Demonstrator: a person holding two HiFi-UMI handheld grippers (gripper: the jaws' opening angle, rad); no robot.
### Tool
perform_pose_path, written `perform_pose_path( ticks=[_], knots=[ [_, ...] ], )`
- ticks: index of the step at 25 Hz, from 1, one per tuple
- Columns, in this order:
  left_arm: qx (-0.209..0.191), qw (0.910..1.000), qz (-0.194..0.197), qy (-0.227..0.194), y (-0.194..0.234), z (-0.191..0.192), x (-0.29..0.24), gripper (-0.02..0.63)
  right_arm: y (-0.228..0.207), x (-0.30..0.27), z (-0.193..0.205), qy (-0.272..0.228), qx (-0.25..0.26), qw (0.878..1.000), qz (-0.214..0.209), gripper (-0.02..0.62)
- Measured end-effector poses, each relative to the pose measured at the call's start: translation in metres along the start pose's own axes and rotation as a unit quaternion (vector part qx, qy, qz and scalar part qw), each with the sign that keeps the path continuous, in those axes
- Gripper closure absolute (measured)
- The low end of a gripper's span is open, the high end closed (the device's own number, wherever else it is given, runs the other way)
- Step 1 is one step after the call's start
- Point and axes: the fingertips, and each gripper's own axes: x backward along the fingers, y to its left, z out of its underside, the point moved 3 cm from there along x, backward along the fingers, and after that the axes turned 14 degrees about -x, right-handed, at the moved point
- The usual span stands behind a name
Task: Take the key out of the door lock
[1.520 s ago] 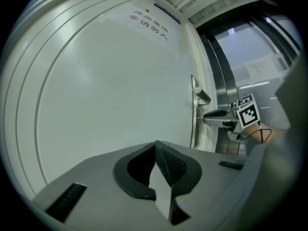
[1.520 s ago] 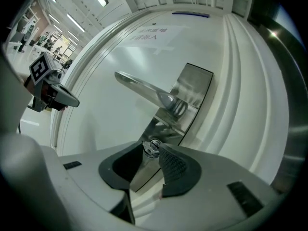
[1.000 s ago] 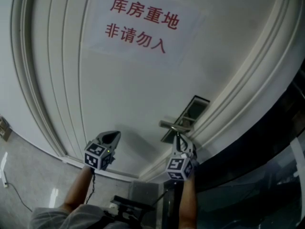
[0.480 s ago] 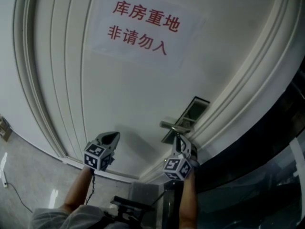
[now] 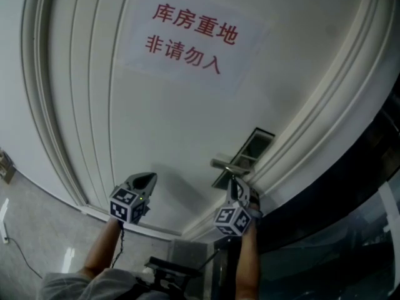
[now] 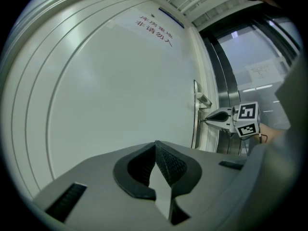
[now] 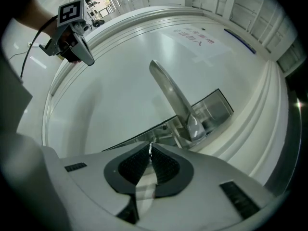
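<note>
Right now the right gripper (image 7: 150, 152) sits just under the door handle (image 7: 173, 100). Its jaws have just been closing and are pinched on the thin metal edge of the key (image 7: 150, 145), which stands in the lock plate (image 7: 211, 110) of the white door (image 5: 187, 124). The left gripper (image 6: 155, 148) hangs well apart to the side, jaws together on nothing. The key looks small, light and stiff, with smooth flat faces that could slip between the pads, so the hold belongs across the flat of its head. It will likely come free only on a straight pull along its shaft; any tilt may bind it in the lock.
</note>
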Motion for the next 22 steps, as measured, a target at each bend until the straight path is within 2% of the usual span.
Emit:
perform_pose_path(
  ticks=[10, 22],
  knots=[
    [0.003, 1.0000, -0.006, -0.002, 0.0005, -0.0004, 0.0060, 0.614, 0.0017, -0.0002, 0.0013, 0.006, 0.060, 0.998, -0.001, 0.568],
    [0.005, 1.0000, -0.008, 0.000, 0.0014, 0.0045, 0.0081, 0.614, 0.0050, -0.0014, 0.0032, 0.020, 0.147, 0.989, 0.000, 0.568]
  ],
)
